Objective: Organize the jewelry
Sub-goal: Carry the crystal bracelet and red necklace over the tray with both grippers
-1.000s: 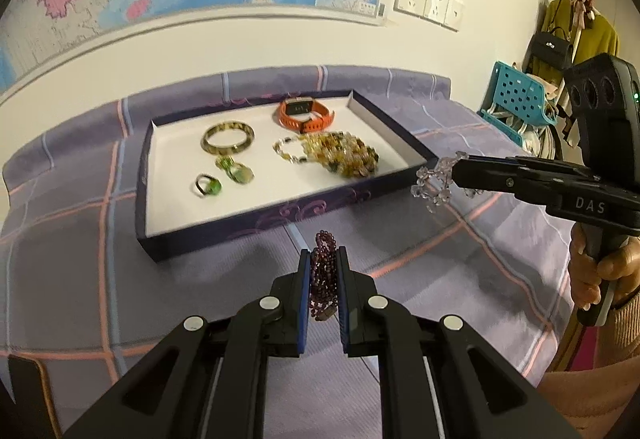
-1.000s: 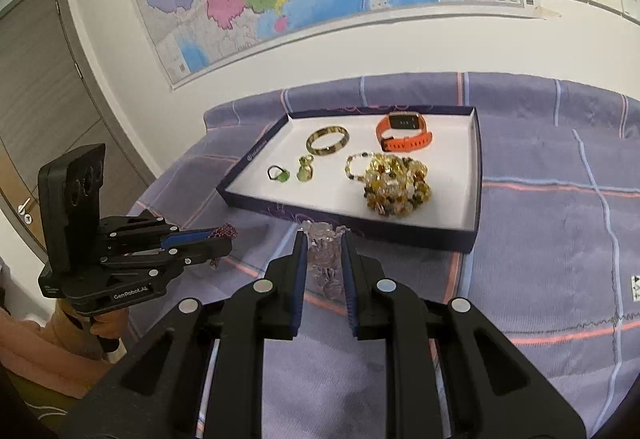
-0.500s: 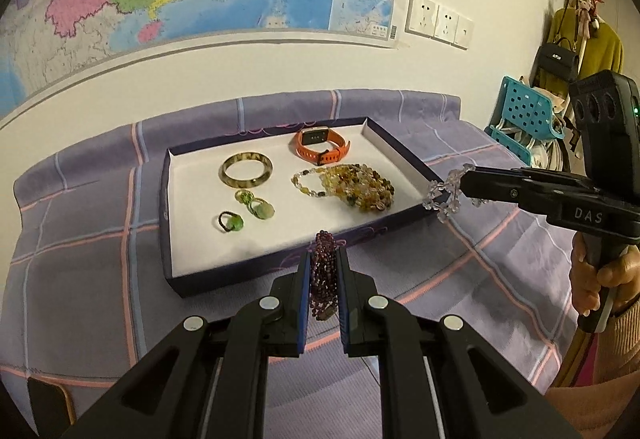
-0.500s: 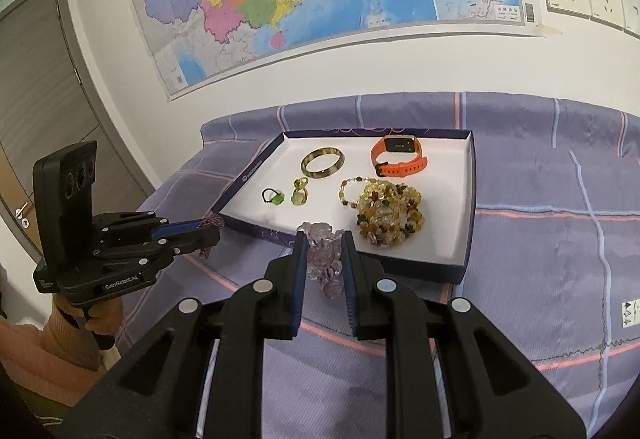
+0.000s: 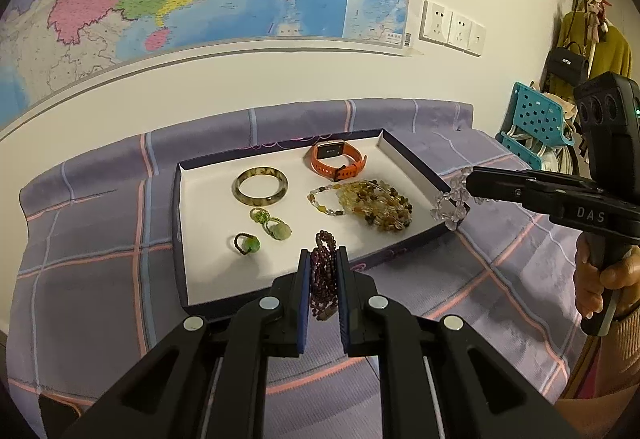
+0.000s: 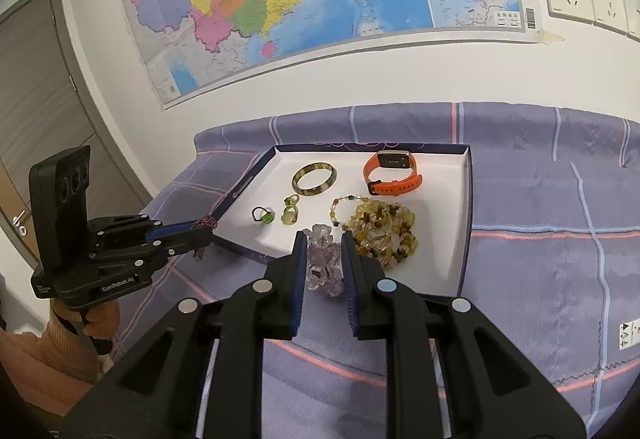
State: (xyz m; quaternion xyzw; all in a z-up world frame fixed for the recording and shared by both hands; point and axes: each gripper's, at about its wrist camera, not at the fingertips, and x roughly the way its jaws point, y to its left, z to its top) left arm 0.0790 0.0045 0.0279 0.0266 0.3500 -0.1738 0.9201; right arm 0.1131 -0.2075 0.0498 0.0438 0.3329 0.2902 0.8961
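The step in hand is the carry-to-tray stage: both grippers are loaded and held above the checked purple cloth (image 5: 100, 279), short of the set-down. The left gripper (image 5: 323, 293) is clamped on a dark purple beaded bracelet (image 5: 322, 271), which hangs between the blue pads near the front wall of the tray (image 5: 181, 239). The right gripper (image 6: 323, 271) is clamped on a pale lilac crystal bracelet (image 6: 322, 265); in the left wrist view this bracelet dangles from the fingertips at the tray's right front corner, though whether it touches the rim cannot be told. The tray already holds an amber-green bangle (image 5: 261, 186), an orange watch (image 5: 338, 161), a heap of yellow-brown bead strands (image 5: 376, 201) and small green rings (image 5: 264, 229), each lying apart from the others except the rings, which sit close together. The bare white floor lies along the front of the tray, judged the likely place for both bracelets. The next move calls for bringing each gripper over the tray wall, lowering until the beads rest on the floor, then parting the jaws. Loose strands may snag on the pads or the rim, so the release is best made low and clear of the bead heap.
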